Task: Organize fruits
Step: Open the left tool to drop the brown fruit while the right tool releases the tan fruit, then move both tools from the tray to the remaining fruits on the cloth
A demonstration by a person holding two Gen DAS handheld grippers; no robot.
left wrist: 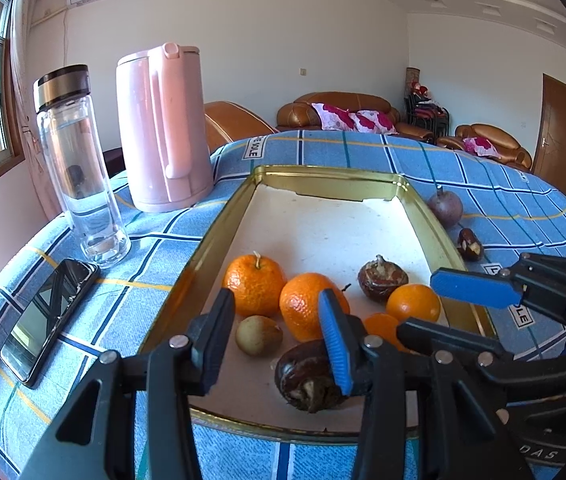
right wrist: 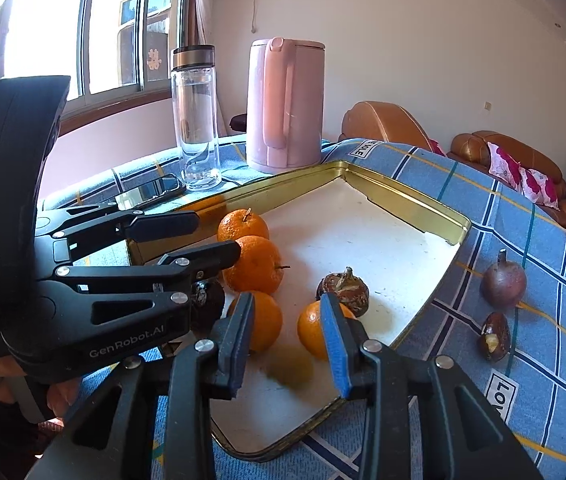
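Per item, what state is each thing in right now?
Tray: holds four oranges, other fruit.
Purple fruit: outside tray, on cloth.
Bottle: upright, capped.
Kettle: upright, lid shut.
Phone: flat, screen dark.
Left gripper: open, empty.
Right gripper: open; blurred olive fruit beneath.

The desk (left wrist: 323,152) wears a blue plaid cloth. On it: a gold tray (left wrist: 219,216) mid-frame, a pink kettle (left wrist: 163,128), glass bottle (left wrist: 79,168) and phone (left wrist: 47,316) at left, two dark fruits (left wrist: 445,206) at right.
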